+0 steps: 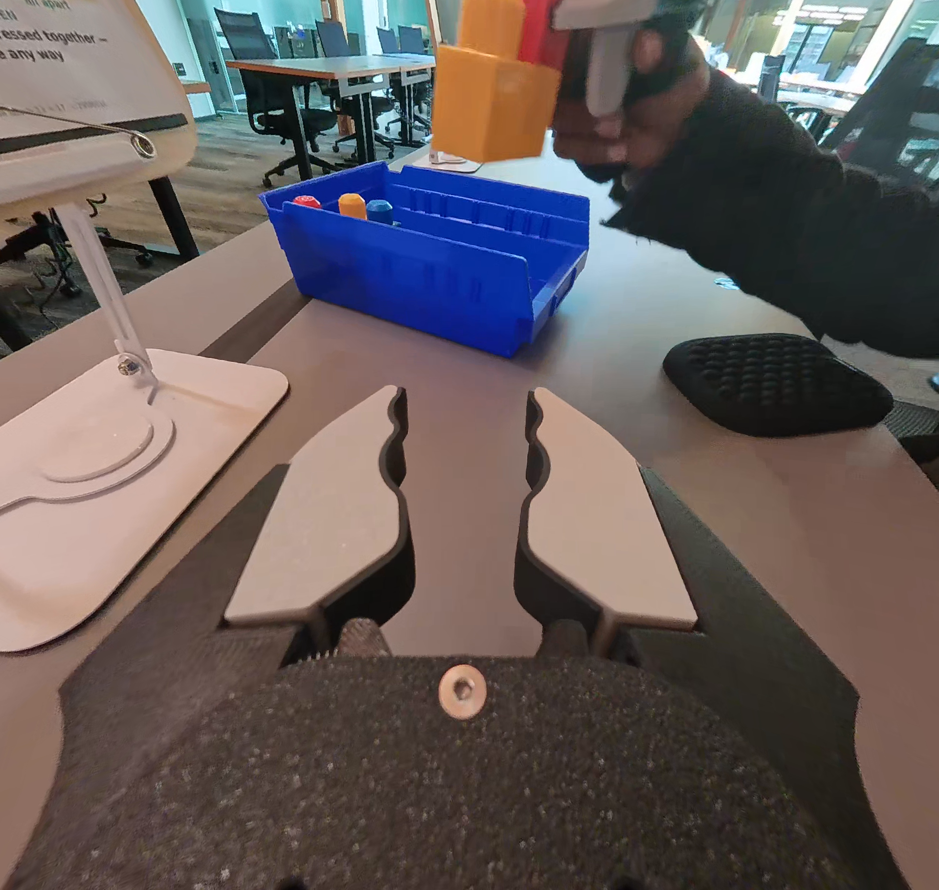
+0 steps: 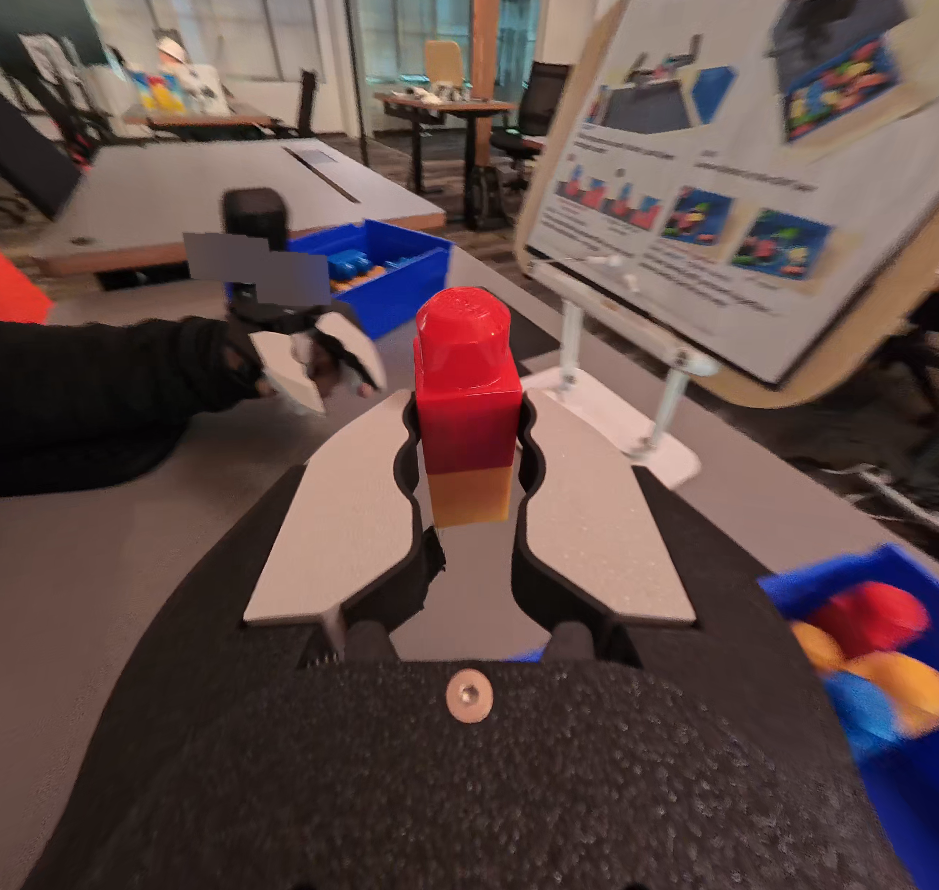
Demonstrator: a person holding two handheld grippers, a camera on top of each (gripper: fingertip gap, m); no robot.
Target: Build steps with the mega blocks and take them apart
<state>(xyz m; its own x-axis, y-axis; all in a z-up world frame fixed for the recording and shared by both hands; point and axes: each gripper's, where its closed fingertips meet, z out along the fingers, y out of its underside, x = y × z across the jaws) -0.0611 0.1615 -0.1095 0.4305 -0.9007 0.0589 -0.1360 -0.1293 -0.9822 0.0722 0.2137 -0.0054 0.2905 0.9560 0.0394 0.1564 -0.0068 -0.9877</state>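
**Two-block piece held aloft; build or teardown undetermined**

Left wrist view, left to right. At 9 o'clock – a white stand base (image 1: 101, 464) carrying an instruction sheet (image 1: 76, 42); the sheet bears printed text and a picture, which I do not transcribe. Left gripper (image 1: 465, 439) at 6 o'clock, low over the grey table (image 1: 457, 357): fingers released, a clear gap between them, nothing inside. At 12 o'clock the blue bin (image 1: 406, 276) stands on the table with three studs showing above its wall – red, orange, blue – so loose blocks remain in it. At 1 o'clock, above the bin and clear of the table, the orange block (image 1: 488, 103) with the red block (image 1: 528, 7) joined to it, carried by the right gripper (image 1: 584, 42) in a black-gloved hand (image 1: 686, 119).

Right wrist view, left to right. Left gripper at 9 o'clock, spread and empty. Centre: right gripper's fingers clenched on the red block, the orange block beneath it. Second blue bin (image 2: 904, 713) at 4 o'clock with more loose blocks, blurred.

Judgement: one joint of two blocks exists; no staircase stands on the table. Either the build has barely begun or teardown is nearly finished – I cannot tell which. No brand marking is legible on blocks or bins; the red stud's embossing is too blurred to read.
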